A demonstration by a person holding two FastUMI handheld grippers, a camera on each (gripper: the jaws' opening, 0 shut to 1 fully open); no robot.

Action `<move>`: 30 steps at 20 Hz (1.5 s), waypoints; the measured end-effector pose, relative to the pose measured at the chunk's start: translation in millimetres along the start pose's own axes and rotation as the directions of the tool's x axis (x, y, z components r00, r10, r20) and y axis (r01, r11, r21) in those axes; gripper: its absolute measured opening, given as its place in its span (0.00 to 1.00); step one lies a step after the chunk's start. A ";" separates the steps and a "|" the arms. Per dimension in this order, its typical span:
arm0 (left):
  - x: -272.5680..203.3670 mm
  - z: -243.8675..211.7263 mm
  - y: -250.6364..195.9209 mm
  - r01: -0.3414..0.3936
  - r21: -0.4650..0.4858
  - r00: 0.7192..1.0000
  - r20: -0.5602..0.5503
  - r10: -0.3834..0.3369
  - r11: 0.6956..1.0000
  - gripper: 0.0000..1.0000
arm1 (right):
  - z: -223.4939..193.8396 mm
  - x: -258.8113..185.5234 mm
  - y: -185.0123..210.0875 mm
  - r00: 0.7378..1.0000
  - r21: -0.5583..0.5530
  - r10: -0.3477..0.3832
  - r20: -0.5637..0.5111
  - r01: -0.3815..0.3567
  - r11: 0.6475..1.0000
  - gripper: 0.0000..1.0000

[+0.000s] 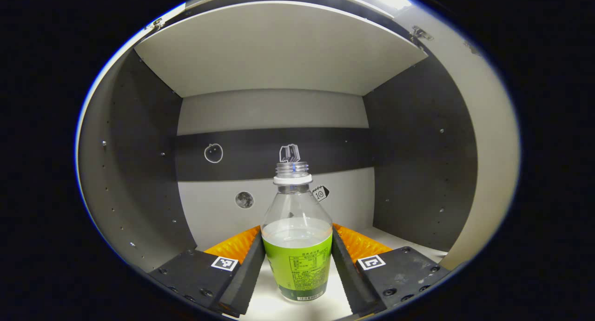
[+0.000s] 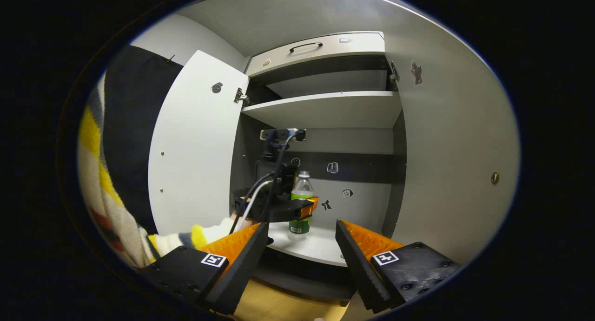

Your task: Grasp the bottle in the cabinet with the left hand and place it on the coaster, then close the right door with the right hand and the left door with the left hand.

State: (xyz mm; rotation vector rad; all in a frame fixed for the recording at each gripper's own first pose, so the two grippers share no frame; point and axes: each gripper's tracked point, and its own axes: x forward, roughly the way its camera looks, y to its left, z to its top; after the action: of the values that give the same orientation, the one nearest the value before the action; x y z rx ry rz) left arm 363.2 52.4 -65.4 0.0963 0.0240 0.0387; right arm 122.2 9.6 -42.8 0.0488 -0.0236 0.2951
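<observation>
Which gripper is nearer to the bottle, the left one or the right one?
Left. The left gripper has its jaws on either side of the bottle inside the cabinet; the right gripper hangs outside, well back from it.

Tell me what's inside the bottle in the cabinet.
The bottle holds clear liquid up to the top of its green label; the label hides everything lower. It has no cap.

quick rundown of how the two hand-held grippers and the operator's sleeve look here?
Each hand-held gripper, left and right, has two long wedge-shaped fingers with ribbed inner faces, mounted on dark blocks with screw heads. Each block carries a small square black-and-white marker. In the right gripper view, the left unit has a camera module on top with dark and white cables trailing back. The sleeve is knit, striped in white, yellow and dark bands.
</observation>
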 end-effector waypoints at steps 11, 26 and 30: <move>-121.9 27.4 -7.1 0.044 -0.006 0.998 0.034 -0.044 0.999 0.79 | 16.2 -42.4 44.7 0.999 -0.040 -0.048 0.026 0.049 0.998 0.98; -252.3 6.7 -28.3 0.125 0.003 0.992 0.015 -0.125 0.992 0.78 | 30.8 -120.0 82.0 0.986 -0.077 -0.164 0.027 0.166 0.983 0.98; -289.6 -9.8 -34.5 0.149 0.005 0.989 -0.004 -0.149 0.989 0.78 | 29.7 -142.0 79.4 0.973 -0.084 -0.229 0.018 0.229 0.970 0.94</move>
State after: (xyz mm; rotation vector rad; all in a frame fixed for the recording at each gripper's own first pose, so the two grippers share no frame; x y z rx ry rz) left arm 75.0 7.6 -72.1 0.0995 0.0343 -0.1104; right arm -37.2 42.8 -13.9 -0.0325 -0.0383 0.0625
